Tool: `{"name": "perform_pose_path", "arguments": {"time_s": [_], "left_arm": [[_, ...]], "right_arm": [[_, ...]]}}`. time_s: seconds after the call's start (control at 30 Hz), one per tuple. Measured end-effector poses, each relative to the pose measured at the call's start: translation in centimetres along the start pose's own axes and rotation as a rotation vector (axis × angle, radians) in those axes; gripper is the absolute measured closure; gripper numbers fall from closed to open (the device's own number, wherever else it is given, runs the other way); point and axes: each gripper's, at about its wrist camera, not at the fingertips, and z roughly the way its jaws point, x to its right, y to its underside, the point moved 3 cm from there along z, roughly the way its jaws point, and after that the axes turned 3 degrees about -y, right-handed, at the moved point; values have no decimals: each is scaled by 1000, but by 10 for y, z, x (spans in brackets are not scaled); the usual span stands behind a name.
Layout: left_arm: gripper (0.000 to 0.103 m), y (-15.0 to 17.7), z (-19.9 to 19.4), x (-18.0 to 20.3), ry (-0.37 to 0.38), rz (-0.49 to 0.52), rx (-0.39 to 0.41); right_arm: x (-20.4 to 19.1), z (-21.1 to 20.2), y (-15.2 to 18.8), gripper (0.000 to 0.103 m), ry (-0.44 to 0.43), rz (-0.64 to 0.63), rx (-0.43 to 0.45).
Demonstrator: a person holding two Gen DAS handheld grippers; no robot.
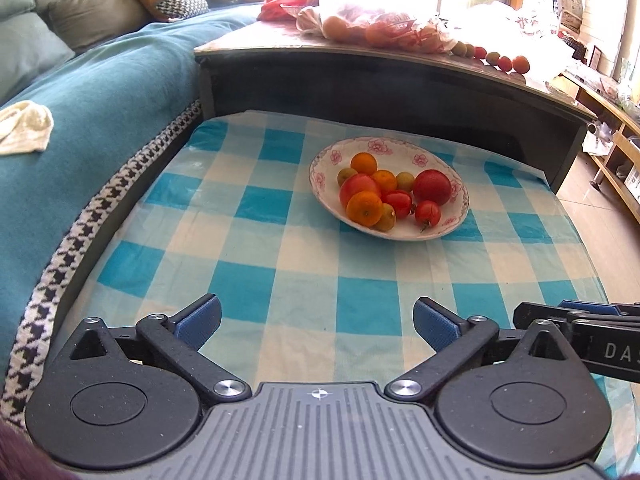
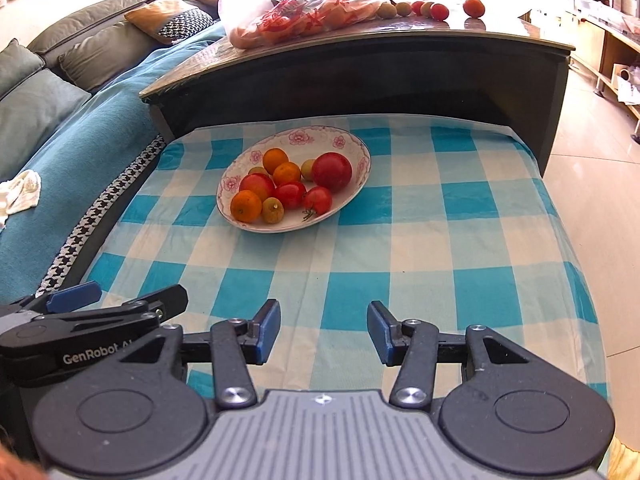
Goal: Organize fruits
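A white plate with pink flowers (image 1: 404, 152) (image 2: 320, 138) sits on the blue-and-white checked cloth (image 1: 304, 264) (image 2: 420, 248). It holds several oranges, tomatoes and small green-yellow fruits. A big red tomato (image 1: 432, 187) (image 2: 332, 171) lies at its right side, an orange (image 1: 365, 208) (image 2: 245, 206) at its near left. My left gripper (image 1: 316, 322) is open and empty, well short of the plate. My right gripper (image 2: 323, 330) is open and empty beside it; each shows at the edge of the other's view.
A raised dark shelf (image 1: 400, 68) (image 2: 360, 40) behind the cloth carries a plastic bag of fruit (image 1: 368, 24) (image 2: 296, 12) and a row of loose tomatoes and green fruits (image 1: 496, 58) (image 2: 432, 9). A teal-covered sofa (image 1: 80, 120) lies left. Tiled floor (image 2: 592, 200) lies right.
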Motion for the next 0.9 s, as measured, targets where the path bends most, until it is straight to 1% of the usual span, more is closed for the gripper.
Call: {"name": "perform_pose_path", "arguments": {"time_s": [0.2, 0.33, 0.53, 0.7, 0.9], "left_arm": [[0, 13, -8, -1, -12, -1, -20], [0, 21, -13, -1, 7, -11, -40], [0, 28, -22, -4, -8, -24, -36], [0, 36, -25, -6, 23, -49, -60], [0, 40, -26, -7, -4, -40, -65]], "right_arm": [[-2, -9, 12, 54, 10, 0, -14], [-5, -15, 21, 54, 10, -8, -24], [-6, -26, 31, 53, 6, 0, -18], [-7, -30, 36, 53, 8, -4, -19], [-7, -33, 40, 53, 16, -4, -24]]}}
